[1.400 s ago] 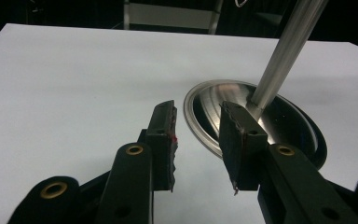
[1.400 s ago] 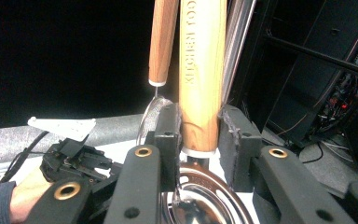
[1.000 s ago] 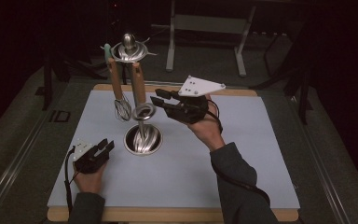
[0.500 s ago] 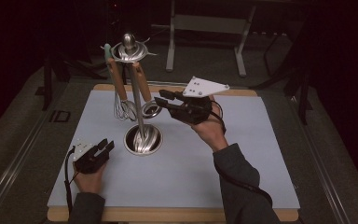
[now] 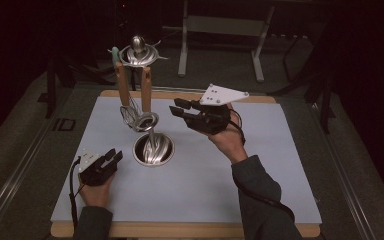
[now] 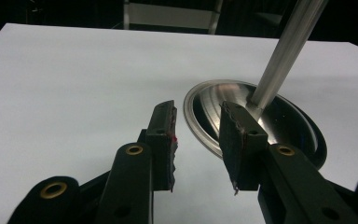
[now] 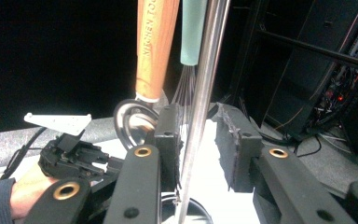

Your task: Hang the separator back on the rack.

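A polished steel utensil stand [image 5: 152,149], a round dished base with an upright rod [image 7: 200,98] and a ring-shaped hanger at the top, sits on the pale blue-grey mat [image 5: 260,170] left of its centre. From the hanger hang three utensils: a wooden-handled wire whisk [image 5: 125,95], a wooden-handled tool ending in a round steel ring [image 5: 145,107], and a utensil with a mint-green handle [image 7: 193,30], whose working end cannot be made out. The right gripper [image 5: 180,109], held raised above the mat to the right of the stand, points towards the hanging utensils. In the right gripper view its jaws stand apart with the rod lying in the gap between them, close to the left-hand pad; whether that pad touches the rod is uncertain, and the other pad is plainly clear of it, so no grip is in effect. The jaws have just been closing slightly. The left gripper [image 5: 111,157] rests low near the front left of the mat, just beside the base of the stand. In the left gripper view its jaws are released, spread apart with nothing between them, aimed at the rim of the base.
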Tool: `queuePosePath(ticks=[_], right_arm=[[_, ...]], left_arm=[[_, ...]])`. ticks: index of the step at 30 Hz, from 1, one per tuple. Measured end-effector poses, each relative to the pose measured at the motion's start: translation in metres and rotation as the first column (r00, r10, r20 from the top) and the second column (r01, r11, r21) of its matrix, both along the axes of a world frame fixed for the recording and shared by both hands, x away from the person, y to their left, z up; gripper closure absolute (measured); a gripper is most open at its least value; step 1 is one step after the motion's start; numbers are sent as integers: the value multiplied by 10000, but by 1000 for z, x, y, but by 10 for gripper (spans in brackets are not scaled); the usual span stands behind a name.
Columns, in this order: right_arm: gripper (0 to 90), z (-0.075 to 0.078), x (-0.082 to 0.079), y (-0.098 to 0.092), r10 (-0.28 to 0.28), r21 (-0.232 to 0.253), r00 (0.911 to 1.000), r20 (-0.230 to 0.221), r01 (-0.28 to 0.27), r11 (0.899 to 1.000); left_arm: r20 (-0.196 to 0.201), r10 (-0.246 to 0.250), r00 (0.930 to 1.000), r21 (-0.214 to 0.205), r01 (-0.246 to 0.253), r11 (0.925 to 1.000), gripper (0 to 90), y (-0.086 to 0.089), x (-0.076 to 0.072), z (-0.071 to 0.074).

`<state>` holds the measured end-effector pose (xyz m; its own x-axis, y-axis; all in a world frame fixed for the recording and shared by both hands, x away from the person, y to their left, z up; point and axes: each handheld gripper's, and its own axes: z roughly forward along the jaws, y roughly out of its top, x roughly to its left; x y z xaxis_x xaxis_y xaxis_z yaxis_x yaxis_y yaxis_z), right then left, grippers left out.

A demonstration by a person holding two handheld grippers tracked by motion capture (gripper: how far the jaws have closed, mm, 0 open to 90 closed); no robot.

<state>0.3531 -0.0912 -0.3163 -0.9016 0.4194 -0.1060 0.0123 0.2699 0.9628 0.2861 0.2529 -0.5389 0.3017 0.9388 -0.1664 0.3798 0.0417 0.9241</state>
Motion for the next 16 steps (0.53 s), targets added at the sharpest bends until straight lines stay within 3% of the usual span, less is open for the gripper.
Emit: queuePosePath(ticks=[16], right_arm=[[670,-26,10,-21,-517,-303,9960,-732,496,9983]], left_arm=[[-33,12,10000,37,-12,10000,663,0,1,0]])
